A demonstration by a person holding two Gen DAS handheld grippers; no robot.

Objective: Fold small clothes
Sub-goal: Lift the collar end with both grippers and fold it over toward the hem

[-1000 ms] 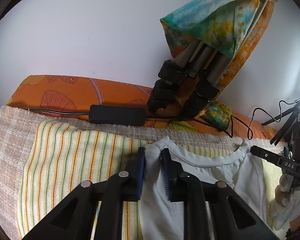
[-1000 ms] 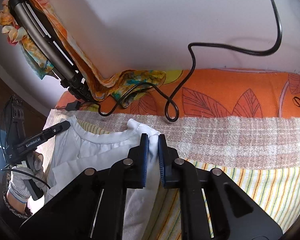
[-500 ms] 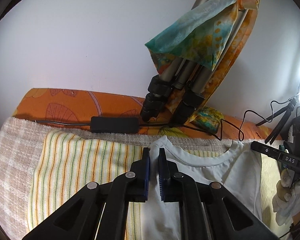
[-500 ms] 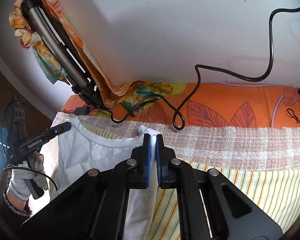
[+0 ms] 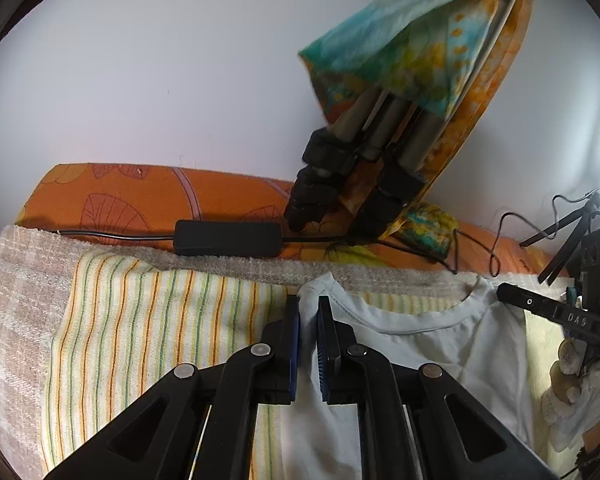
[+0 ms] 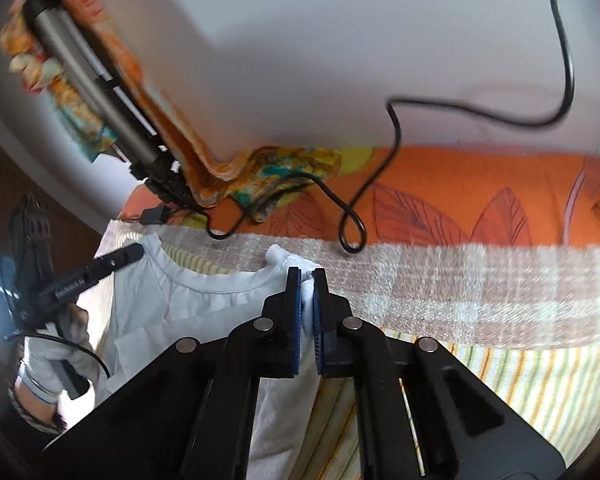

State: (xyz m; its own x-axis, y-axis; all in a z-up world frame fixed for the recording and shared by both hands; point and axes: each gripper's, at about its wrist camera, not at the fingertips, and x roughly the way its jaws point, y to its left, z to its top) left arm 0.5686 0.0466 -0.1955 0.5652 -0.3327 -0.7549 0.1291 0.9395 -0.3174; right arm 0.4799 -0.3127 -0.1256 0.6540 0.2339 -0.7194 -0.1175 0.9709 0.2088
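A small white shirt (image 5: 428,344) lies with its neckline toward the wall on a striped yellow towel (image 5: 147,320). My left gripper (image 5: 308,304) is shut on the shirt's left shoulder, white cloth pinched between the blue pads. In the right wrist view the same shirt (image 6: 203,304) shows, and my right gripper (image 6: 307,278) is shut on its right shoulder. Each view catches the other gripper at its edge, held by a gloved hand (image 5: 576,396); the other gloved hand (image 6: 47,364) sits low left.
A beige checked blanket (image 6: 480,292) lies under the towel, on an orange leaf-print cover (image 5: 139,200). A folded tripod (image 5: 356,160) draped in colourful cloth leans on the white wall. A black adapter box (image 5: 227,238) and cables (image 6: 380,184) lie along the back.
Both grippers closed from slightly apart onto the shirt's shoulders. The shirt's top edge has been drawn a little tighter between them; the right wrist view is now blurred.
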